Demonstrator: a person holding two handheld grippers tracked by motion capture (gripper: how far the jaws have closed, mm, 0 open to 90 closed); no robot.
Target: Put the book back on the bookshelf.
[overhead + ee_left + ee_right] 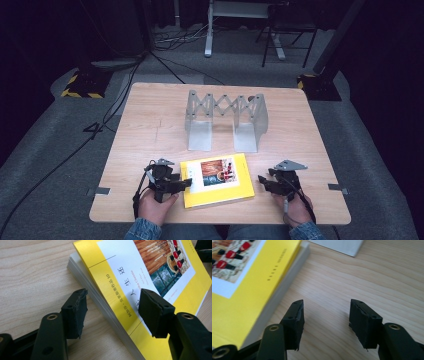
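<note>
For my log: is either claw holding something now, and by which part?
Nothing is held. The left claw is open astride the book's edge, one jaw over the cover, not closed. The right claw is open over bare table.

Bare table [150, 125] lies ahead of the left gripper [186, 183] and around the right gripper [261, 181], the yellow book [218, 181] blocks between them, and the metal accordion rack [225, 120] stands farther ahead.

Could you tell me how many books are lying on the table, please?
1. The yellow book lies flat at the table's near edge, between the left gripper and the right gripper, in front of the grey expanding rack. None seems hidden.
</note>
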